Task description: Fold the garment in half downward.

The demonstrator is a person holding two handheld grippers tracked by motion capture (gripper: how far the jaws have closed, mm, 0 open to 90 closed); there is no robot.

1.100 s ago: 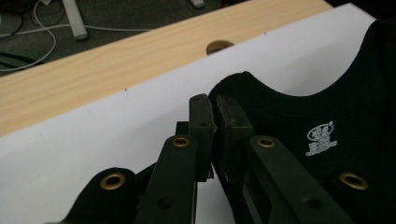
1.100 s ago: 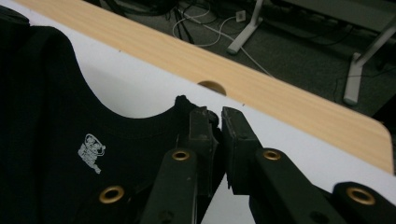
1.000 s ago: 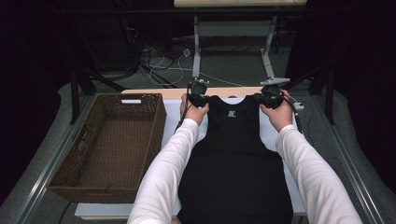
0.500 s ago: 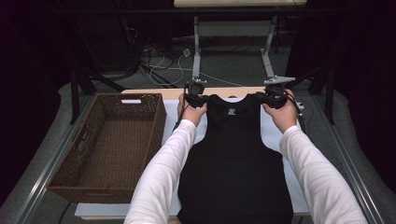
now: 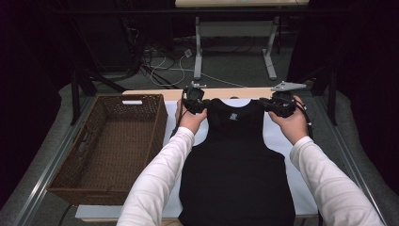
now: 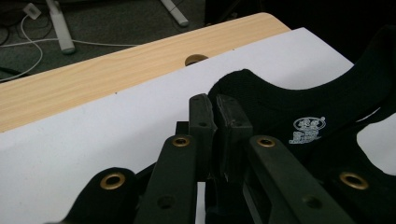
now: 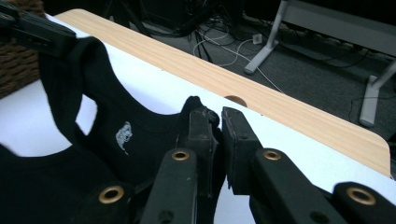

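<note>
A black tank top (image 5: 235,165) lies flat on a white sheet (image 5: 291,150), neckline at the far end. My left gripper (image 5: 195,104) is shut on its left shoulder strap, my right gripper (image 5: 278,106) on its right strap. In the left gripper view the jaws (image 6: 215,100) meet with black fabric (image 6: 280,107) at their tips, a small white logo (image 6: 308,128) beside them. In the right gripper view the jaws (image 7: 214,114) pinch the strap of the top (image 7: 116,154), and the left gripper (image 7: 37,30) holds the far strap raised.
A brown wicker basket (image 5: 129,98) stands at the left of the sheet. The wooden table edge (image 5: 244,92) with a cable hole (image 6: 196,59) runs along the far side. Beyond it are desk legs (image 5: 197,52) and cables on the floor.
Both grippers have drawn a little toward me and risen slightly with the straps still pinched. The right one has also drifted a bit to the right.
</note>
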